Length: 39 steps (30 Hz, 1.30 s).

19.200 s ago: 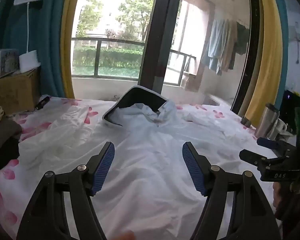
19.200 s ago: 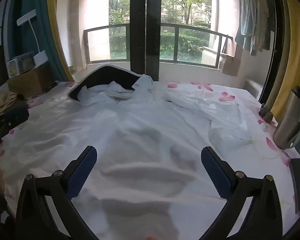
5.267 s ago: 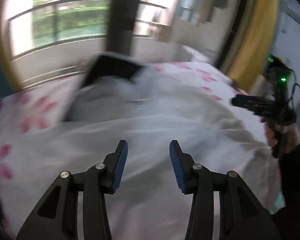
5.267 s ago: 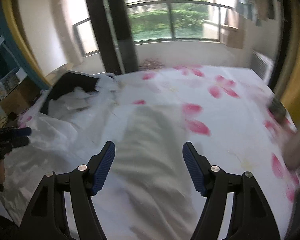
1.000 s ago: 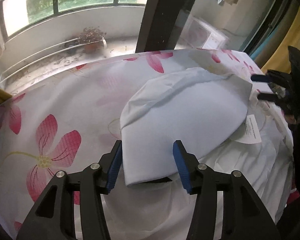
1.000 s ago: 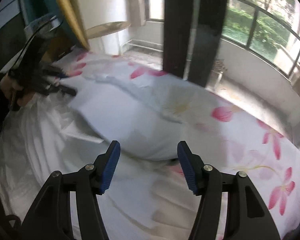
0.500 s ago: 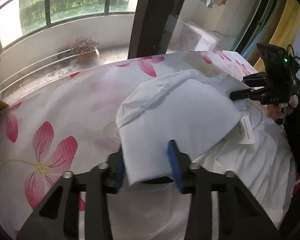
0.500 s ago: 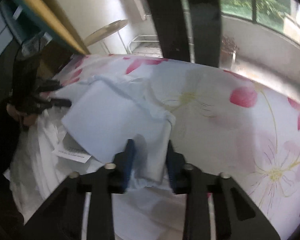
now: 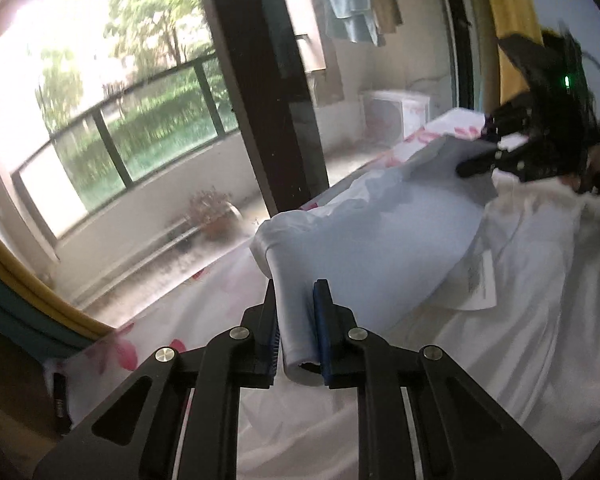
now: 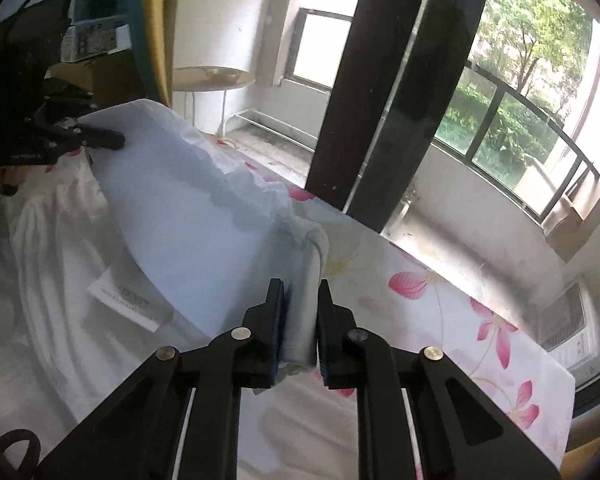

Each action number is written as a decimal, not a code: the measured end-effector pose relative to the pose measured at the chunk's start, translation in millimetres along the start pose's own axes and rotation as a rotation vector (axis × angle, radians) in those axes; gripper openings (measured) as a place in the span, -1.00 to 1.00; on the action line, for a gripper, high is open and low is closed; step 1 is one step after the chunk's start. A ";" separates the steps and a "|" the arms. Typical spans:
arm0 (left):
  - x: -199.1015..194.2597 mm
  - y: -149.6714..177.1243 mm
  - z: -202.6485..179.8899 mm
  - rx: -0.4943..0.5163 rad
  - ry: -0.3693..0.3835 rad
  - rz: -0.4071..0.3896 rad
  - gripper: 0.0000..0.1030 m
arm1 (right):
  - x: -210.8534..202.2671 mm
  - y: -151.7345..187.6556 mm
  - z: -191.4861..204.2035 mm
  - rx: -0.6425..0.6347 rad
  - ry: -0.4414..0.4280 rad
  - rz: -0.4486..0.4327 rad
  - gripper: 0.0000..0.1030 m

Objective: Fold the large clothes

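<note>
Since a second ago, the hood has been clamped at both corners and lifted. The left gripper and the right gripper are closing on it. The garment lies at three o'clock on the bed; most folding is judged left.

Each tool is matte black plastic: two angular arms with triangular cut-outs, silver screw heads at the joints, blue ribbed pads. The right tool, at two o'clock, shows a green light; the left tool carries small white lettering.
</note>
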<state>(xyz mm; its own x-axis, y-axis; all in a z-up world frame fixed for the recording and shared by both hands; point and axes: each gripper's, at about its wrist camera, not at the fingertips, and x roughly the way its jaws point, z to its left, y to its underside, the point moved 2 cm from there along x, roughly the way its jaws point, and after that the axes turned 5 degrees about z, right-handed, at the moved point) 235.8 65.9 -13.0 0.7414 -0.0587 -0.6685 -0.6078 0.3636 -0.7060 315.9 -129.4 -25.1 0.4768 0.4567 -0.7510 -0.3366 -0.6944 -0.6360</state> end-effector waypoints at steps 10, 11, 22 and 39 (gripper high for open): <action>-33.6 24.0 -13.2 -0.051 0.006 -0.087 -0.67 | -17.1 36.6 36.7 -0.044 0.005 -0.008 -0.62; -37.3 26.5 -14.5 -0.059 0.015 -0.101 -0.67 | -18.0 39.4 39.6 -0.048 -0.002 -0.003 -0.62; -60.1 59.7 -17.6 -0.155 0.072 -0.112 -0.67 | -35.6 61.9 58.5 -0.063 0.038 -0.030 -0.62; -75.0 94.5 -29.2 -0.145 0.053 -0.002 -0.61 | -56.8 99.5 81.2 -0.059 0.068 0.045 -0.62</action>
<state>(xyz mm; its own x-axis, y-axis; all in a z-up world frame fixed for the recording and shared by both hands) 114.5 77.5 -36.4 0.7291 -0.1092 -0.6756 -0.6437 0.2257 -0.7312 189.5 -179.3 -60.2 0.5168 0.3874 -0.7635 -0.3114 -0.7456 -0.5891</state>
